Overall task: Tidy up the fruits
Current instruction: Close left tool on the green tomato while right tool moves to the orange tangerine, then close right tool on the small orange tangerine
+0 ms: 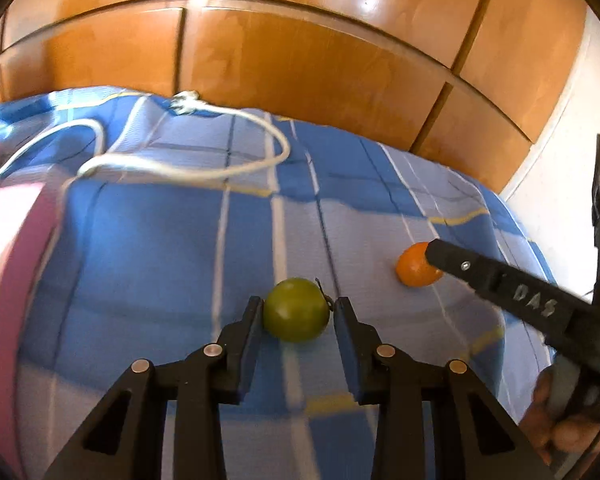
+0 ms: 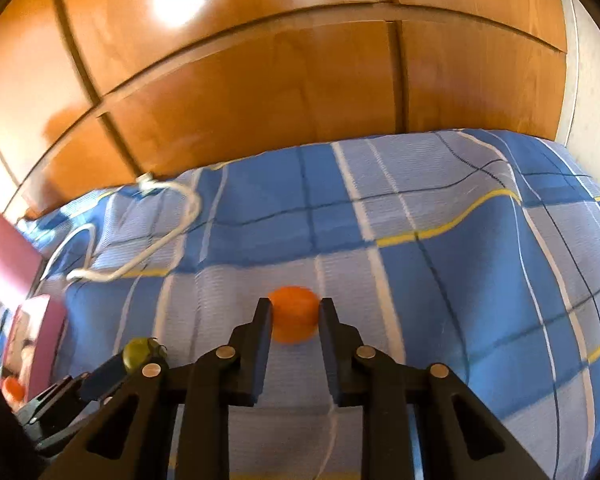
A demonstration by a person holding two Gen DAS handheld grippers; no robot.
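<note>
A green round fruit (image 1: 296,309) lies on the blue checked bedspread (image 1: 140,240). My left gripper (image 1: 296,312) straddles it, jaws on either side, the right finger slightly apart from it. An orange fruit (image 2: 294,314) lies on the bedspread (image 2: 460,280) between the fingers of my right gripper (image 2: 295,312), which closes against its sides. The orange fruit (image 1: 416,266) also shows in the left wrist view, partly hidden by the right gripper's finger (image 1: 500,280). The green fruit (image 2: 138,352) shows small in the right wrist view.
A white cord (image 1: 188,168) loops over the far part of the bed. A pink box (image 1: 16,280) stands at the left; another orange fruit (image 2: 12,388) shows inside it. Wooden wardrobe doors (image 1: 300,60) rise behind the bed. The bed's edge falls off at the right.
</note>
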